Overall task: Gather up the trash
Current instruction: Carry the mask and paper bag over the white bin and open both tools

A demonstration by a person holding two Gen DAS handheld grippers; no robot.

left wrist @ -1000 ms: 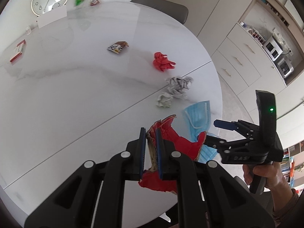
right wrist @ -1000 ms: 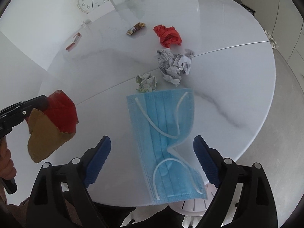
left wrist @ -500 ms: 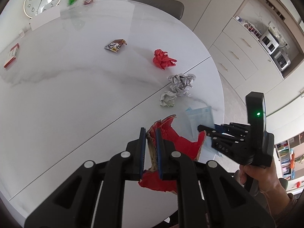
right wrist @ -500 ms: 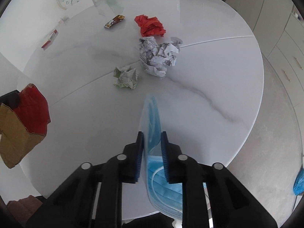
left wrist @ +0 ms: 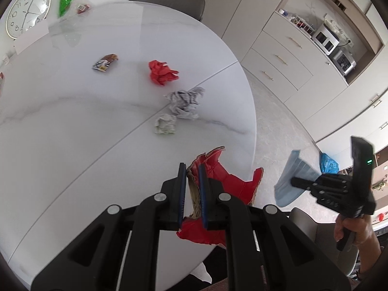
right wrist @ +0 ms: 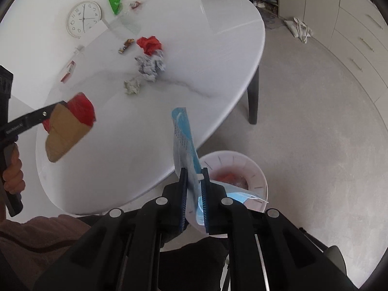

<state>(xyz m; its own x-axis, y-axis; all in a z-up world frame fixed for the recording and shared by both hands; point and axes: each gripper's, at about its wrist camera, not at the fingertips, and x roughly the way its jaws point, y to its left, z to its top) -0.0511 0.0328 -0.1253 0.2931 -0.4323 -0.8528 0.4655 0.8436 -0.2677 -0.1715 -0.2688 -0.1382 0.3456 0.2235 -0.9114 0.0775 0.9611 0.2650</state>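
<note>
**Both claws loaded, mask over the bin**

Take the table (right wrist: 225, 55) as your landmark. Your left gripper (left wrist: 192, 189) is clenched on the red card (left wrist: 225, 181), a torn piece, red on one face and brown on the other. It hangs above the table's near edge, clear of the top. In the right wrist view the same card (right wrist: 68, 123) shows off to the left, over the table's near left part.

Further in on the table lie the loose pieces: a wrapper (left wrist: 104, 62), a red wad (left wrist: 162, 72), a grey newsprint ball (left wrist: 185, 101) and a small pale wad (left wrist: 165, 124) just beside it. The green bag (left wrist: 66, 0) and the clock (left wrist: 26, 12) sit at the far side.

Your right gripper (right wrist: 194, 191) is clamped on the blue mask (right wrist: 183, 133), which stands up between the pads. It is past the table's near edge, off the top. The white bin (right wrist: 259, 177) stands on the floor just beside that edge, right under the mask's lower end, with red scraps inside.

To the right of the table the floor (right wrist: 315, 111) is open as far as the drawers (right wrist: 361, 38); only a table leg (right wrist: 253, 97) stands near the bin.
</note>
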